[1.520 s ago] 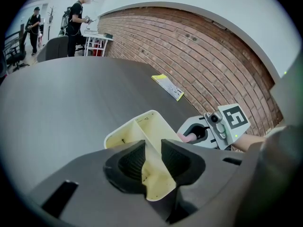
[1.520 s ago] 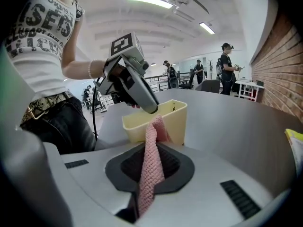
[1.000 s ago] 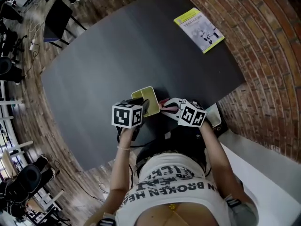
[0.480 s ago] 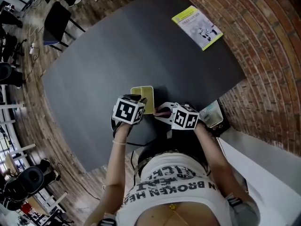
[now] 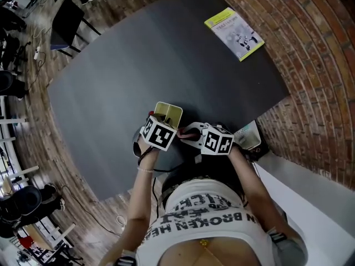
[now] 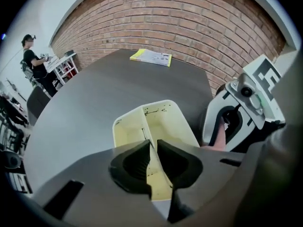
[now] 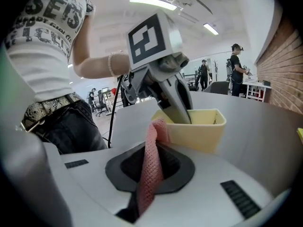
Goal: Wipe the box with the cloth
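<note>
Two hand-held grippers meet at the near edge of a dark worktop (image 5: 111,82), right beside the person's body. The left hand-held gripper (image 6: 152,148) points steeply down into a pale yellow box (image 6: 158,119), which is open at the top and has a thin divider inside. Its jaws are closing with a thin wall of the box between them, and the dark pads sit against either face of that wall. It cannot be told whether this is an outer wall or the divider. In the head view the box shows at 1 o'clock from the left marker cube (image 5: 161,134), partly tucked behind it.

The right hand-held gripper (image 7: 150,152) has its jaws clamped on a pink cloth (image 7: 152,174), a narrow knitted strip. The strip rises out of the jaws toward 12 o'clock, and its free end reaches the near left corner of the box. In the right gripper view the box stands just beyond the jaws at 1 o'clock, and a finger of the left gripper comes down into it from 11 o'clock. In the head view the cloth is a pink loop between the two cubes, at 9 o'clock from the right marker cube (image 5: 217,140), with the box at 10 o'clock.

A yellow-edged booklet (image 5: 234,33) lies well apart on the far side of the worktop, at 1 o'clock from the box.
</note>
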`<state>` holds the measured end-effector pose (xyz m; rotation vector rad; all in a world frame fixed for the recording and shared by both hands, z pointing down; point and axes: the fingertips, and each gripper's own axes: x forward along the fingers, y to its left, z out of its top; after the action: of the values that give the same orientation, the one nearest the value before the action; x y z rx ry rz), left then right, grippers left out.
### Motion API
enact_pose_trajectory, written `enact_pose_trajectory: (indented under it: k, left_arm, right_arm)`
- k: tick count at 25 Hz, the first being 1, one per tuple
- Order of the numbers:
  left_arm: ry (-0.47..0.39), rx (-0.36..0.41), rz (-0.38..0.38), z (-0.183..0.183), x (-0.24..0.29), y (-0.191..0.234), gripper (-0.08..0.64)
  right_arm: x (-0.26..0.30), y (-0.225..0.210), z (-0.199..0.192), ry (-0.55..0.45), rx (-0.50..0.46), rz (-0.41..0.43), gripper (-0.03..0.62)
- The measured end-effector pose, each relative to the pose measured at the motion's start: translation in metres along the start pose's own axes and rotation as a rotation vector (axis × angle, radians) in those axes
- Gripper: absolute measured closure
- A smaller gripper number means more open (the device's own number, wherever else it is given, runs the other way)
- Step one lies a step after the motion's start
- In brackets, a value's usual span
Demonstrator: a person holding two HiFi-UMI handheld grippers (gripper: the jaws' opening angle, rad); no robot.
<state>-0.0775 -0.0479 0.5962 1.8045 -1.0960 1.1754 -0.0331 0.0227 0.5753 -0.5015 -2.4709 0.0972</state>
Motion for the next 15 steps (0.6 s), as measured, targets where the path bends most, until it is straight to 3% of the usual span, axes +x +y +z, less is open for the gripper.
enact_pose_trajectory:
  k: [7,15]
  left_arm:
    - [0.057,0.195,0.029,-0.012,-0.004,-0.001,0.545]
    - [0.084,0.392,-0.013,-0.027,-0.009,-0.011,0.545]
  right_arm:
    - [-0.023,-0.02,-0.01,-0.037,0.07,-0.052,0.575]
    - [-0.039,-0.049,-0.004,-0.097,0.14,-0.153,0.575]
